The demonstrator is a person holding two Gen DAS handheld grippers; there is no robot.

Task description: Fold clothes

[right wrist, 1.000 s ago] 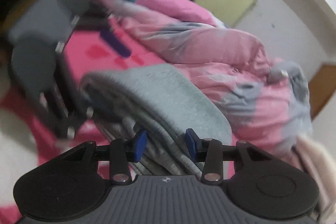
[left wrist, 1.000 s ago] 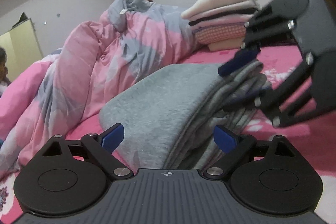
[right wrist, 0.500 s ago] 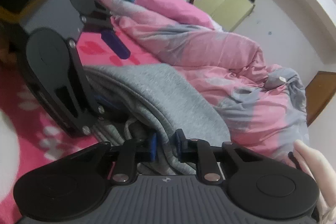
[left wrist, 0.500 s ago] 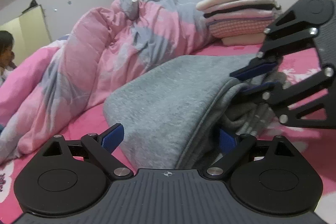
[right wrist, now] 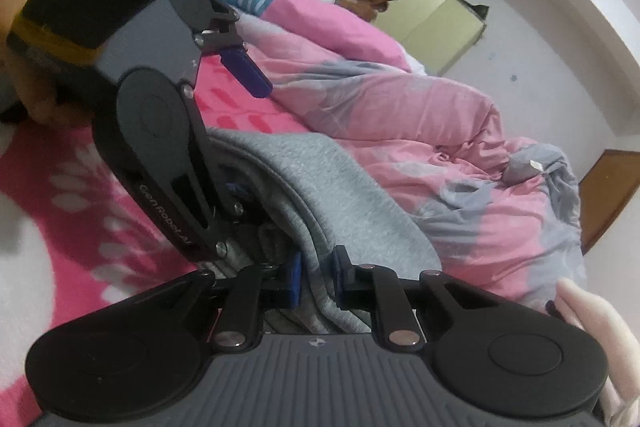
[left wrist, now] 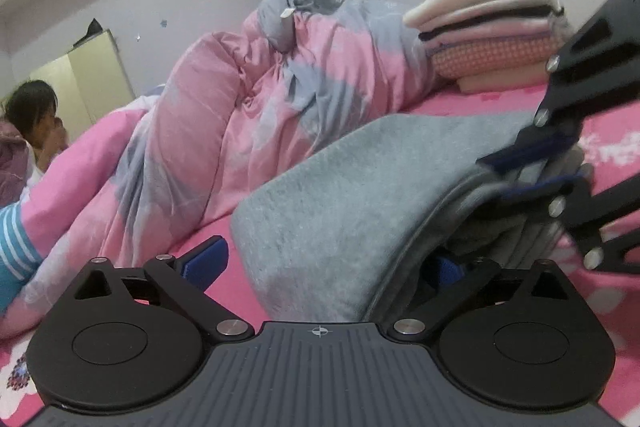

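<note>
The folded grey sweatshirt [left wrist: 344, 195] lies on the pink bed [left wrist: 500, 99]. The right hand-held gripper [right wrist: 316, 277] is clamped on its top layer's edge. The left hand-held gripper [left wrist: 326, 261] is opening wide, its fingers straddling the sweatshirt's near corner without pressing it.

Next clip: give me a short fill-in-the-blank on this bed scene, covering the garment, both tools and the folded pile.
1. The right tool is shut on the edge of the folded ____ garment.
2. The left tool is opening, its jaws spread ____ around that garment.
3. The stack of folded clothes sits on the ____ bedsheet.
4. Beside the stack lies a rumpled pink and grey ____.

Missing words: grey; wide; pink; duvet
</note>
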